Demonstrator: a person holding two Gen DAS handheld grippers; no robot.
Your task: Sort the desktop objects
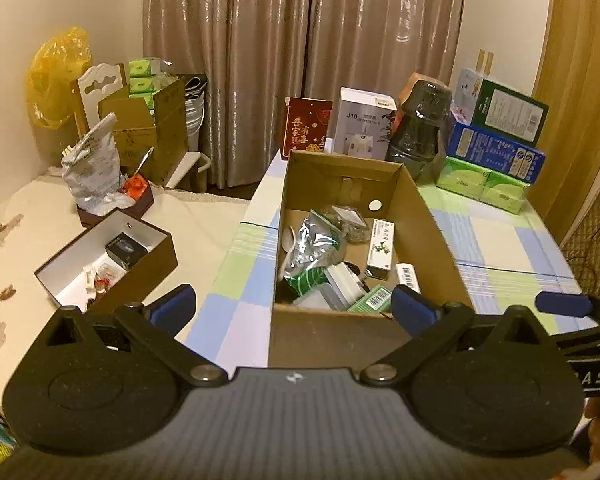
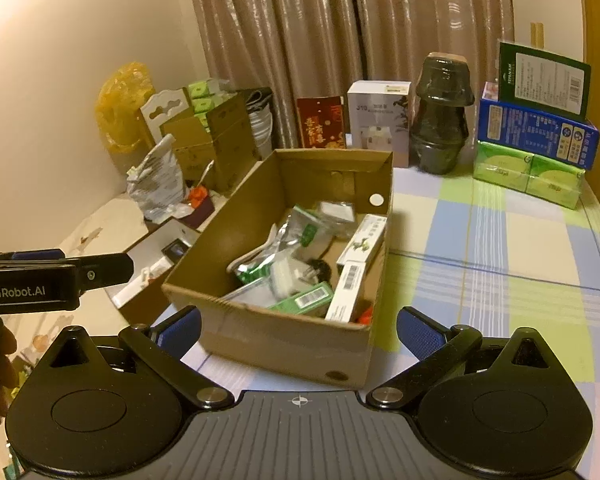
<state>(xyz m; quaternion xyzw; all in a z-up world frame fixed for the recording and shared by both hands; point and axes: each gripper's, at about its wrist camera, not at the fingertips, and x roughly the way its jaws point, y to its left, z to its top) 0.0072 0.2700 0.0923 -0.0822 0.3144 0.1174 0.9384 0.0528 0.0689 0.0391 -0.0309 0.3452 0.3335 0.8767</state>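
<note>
Nearest the left wrist camera, the left gripper has its blue-padded jaws spread wide and empty, poised just short of the near wall of the cardboard box, which stands on a checked tablecloth. Inside the box lies a jumble: a crumpled silver pouch, a white medicine carton, a small green packet and other bits too tangled to name. Off to the left, on a lower surface, a shallow white-lined box holds a few small items and may be a sorting target, though that is a guess. From the right wrist camera, the right gripper is likewise spread wide and holding nothing, hovering near the box's front corner; the other tool's body crosses the left edge, with part of a hand behind it. Nothing is grasped, so sorting looks to be at its picking stage. The next move calls for lowering one set of jaws over the rim onto a single loose item, probably a rigid carton rather than the slippery pouch.
</note>
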